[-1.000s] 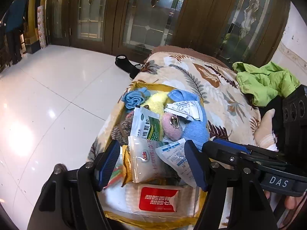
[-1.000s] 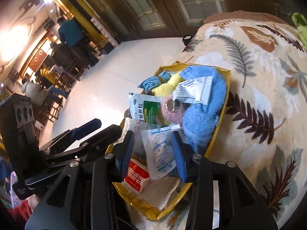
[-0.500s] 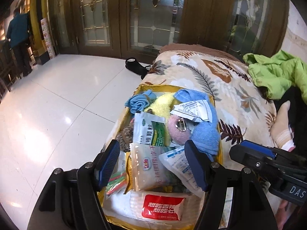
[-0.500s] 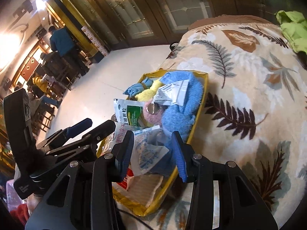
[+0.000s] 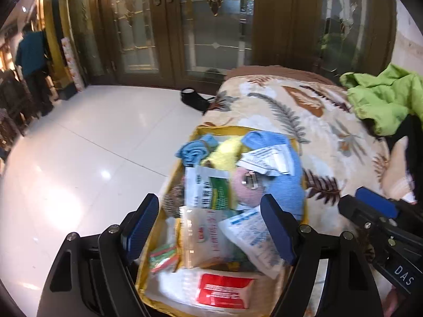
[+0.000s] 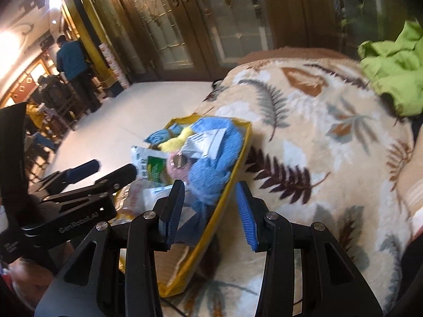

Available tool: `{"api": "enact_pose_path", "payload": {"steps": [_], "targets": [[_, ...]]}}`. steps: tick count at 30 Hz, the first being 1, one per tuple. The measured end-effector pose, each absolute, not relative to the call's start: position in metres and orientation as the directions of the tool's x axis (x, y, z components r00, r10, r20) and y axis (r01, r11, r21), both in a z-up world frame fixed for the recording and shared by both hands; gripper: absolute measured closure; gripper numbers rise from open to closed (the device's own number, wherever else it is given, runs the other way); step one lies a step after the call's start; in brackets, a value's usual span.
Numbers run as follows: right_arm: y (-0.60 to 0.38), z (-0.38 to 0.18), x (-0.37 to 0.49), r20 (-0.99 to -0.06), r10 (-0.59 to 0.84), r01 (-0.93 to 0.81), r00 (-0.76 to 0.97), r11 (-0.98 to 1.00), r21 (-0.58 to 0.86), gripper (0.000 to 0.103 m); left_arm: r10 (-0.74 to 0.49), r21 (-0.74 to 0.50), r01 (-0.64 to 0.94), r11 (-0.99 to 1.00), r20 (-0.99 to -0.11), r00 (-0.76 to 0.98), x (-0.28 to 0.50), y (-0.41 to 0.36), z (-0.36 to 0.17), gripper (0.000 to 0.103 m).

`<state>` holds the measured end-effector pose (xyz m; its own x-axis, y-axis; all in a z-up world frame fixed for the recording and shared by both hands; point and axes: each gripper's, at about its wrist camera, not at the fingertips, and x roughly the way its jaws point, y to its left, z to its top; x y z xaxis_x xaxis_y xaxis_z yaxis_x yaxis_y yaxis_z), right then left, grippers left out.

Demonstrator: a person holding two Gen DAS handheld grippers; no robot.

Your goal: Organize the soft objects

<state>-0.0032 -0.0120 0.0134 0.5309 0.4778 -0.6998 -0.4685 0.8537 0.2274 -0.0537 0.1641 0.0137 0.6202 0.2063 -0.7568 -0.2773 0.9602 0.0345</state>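
Note:
A yellow box [image 5: 224, 129] on a leaf-print blanket holds a blue towel [image 5: 288, 185], a yellow cloth [image 5: 224, 153], a rolled blue cloth [image 5: 193, 150], a pink fluffy ball [image 5: 246, 190], a green-white sachet [image 5: 206, 190], a white pouch [image 5: 253, 235] and a red packet [image 5: 224, 288]. My left gripper [image 5: 208, 211] hovers over the near half of the box, its jaws opening, touching nothing. My right gripper [image 6: 210, 192] is open above the box's right wall [image 6: 238, 163], beside the blue towel [image 6: 211, 171], gripping nothing. The left gripper [image 6: 92, 169] shows at its left.
The blanket [image 5: 290, 111] covers a bed or sofa that runs to the right. A green jacket [image 5: 383, 100] lies at its far right. Left of the box is glossy white floor with a black object [image 5: 191, 97]. A person [image 5: 31, 66] stands far left by brown glass doors.
Both views have tilted up and drawn back from the box. The left jaws stand wider. The right gripper has slid from over the white pouch to over the box's right wall.

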Motion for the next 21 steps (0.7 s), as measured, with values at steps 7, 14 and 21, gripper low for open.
{"api": "enact_pose_path", "payload": {"steps": [7,14,21], "targets": [[0.012,0.008,-0.001,-0.708,0.438,-0.461,0.554,0.869,0.176,0.062,0.241,0.052,-0.308,0.95,-0.75,0.616,-0.057,0.175,0.011,0.024],[0.025,0.003,-0.004,-0.713,0.429,-0.485,0.555,0.863,0.142,0.062,0.204,0.013,-0.304,0.953,-0.767,0.609,-0.052,0.185,0.004,0.024],[0.023,-0.002,-0.001,-0.723,0.424,-0.471,0.545,0.868,0.155,0.062,0.206,0.028,-0.293,0.956,-0.775,0.597,-0.049,0.182,-0.001,0.024]]}}
